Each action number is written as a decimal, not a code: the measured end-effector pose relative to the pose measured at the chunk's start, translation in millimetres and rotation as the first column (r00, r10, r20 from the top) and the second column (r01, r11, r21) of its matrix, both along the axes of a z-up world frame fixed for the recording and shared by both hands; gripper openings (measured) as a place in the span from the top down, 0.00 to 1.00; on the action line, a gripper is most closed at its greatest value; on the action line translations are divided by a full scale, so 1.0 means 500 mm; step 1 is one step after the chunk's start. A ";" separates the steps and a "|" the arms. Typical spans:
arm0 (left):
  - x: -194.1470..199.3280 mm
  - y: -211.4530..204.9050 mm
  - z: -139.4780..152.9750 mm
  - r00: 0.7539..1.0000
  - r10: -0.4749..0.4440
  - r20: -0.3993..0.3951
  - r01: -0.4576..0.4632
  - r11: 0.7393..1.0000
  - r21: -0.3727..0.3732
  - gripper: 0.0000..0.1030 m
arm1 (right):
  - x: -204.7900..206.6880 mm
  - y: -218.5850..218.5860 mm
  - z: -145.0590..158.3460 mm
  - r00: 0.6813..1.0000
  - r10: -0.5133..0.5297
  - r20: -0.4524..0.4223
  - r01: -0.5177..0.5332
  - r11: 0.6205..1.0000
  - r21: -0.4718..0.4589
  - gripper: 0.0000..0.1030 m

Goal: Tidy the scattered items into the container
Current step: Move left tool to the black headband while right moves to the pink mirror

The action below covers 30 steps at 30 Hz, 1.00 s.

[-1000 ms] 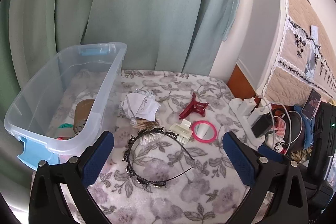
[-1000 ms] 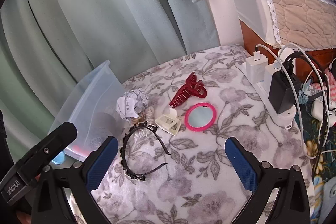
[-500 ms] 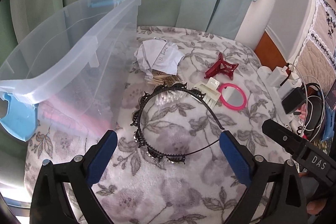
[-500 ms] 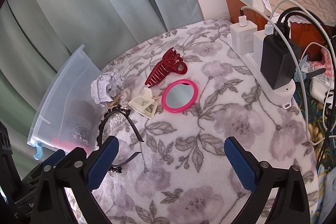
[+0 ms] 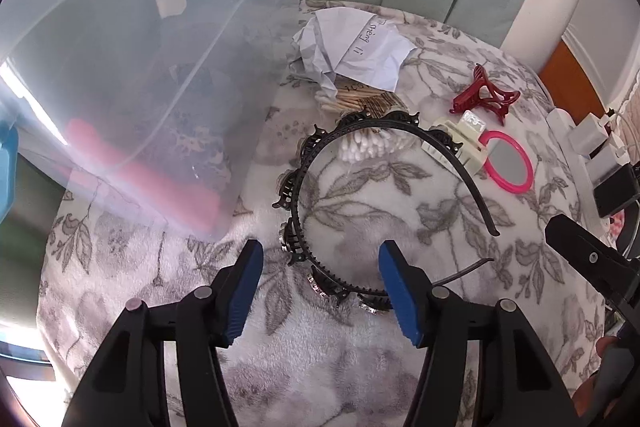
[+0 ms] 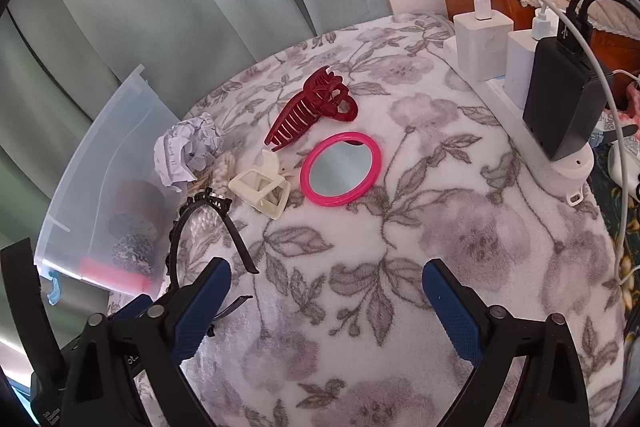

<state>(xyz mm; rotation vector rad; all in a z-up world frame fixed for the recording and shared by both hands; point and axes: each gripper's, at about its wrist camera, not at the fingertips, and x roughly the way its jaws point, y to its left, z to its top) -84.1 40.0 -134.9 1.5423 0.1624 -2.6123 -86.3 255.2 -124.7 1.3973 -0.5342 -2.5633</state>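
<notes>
The left tool (image 5: 320,267) stands low over the floral-covered bench (image 5: 360,367), pointing steeply down; its jaws have just been closing and now bracket the near arc of the black headband (image 5: 298,211), which lies flat on the cloth between the blue pads (image 5: 400,291). The right-hand pad sits at the band's studded near end; contact there cannot be confirmed, and the other pad is clear of it. The right tool (image 6: 326,301) is spread wide with nothing but bare cloth between its pads. The clear plastic container (image 5: 160,67) stands at the left edge of the bench, just beside the headband; a pink item shows through its wall. Still scattered on the cloth: a crumpled paper (image 5: 352,47) against the container's far corner, a bundle of cotton swabs (image 5: 364,147) under the headband's far arc, a cream hair clip (image 6: 262,189) touching the pink round mirror (image 6: 340,169), and a dark red claw clip (image 6: 312,111) just beyond them. A power strip with chargers (image 6: 560,111) runs along the right edge.
</notes>
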 end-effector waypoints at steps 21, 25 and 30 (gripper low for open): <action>-0.023 -0.005 -0.048 0.998 0.054 0.034 -0.054 0.998 -0.023 0.60 | -0.070 -0.009 -0.035 0.999 0.034 0.015 -0.035 0.998 0.050 0.06; -0.027 -0.001 -0.048 0.998 0.046 0.034 -0.045 0.998 -0.036 0.60 | -0.106 -0.016 -0.044 0.998 0.051 0.024 -0.053 0.991 0.119 0.08; -0.030 0.005 -0.048 0.999 0.033 0.027 -0.032 0.998 -0.050 0.60 | -0.143 -0.036 -0.050 0.995 0.094 0.033 -0.099 0.972 0.213 0.11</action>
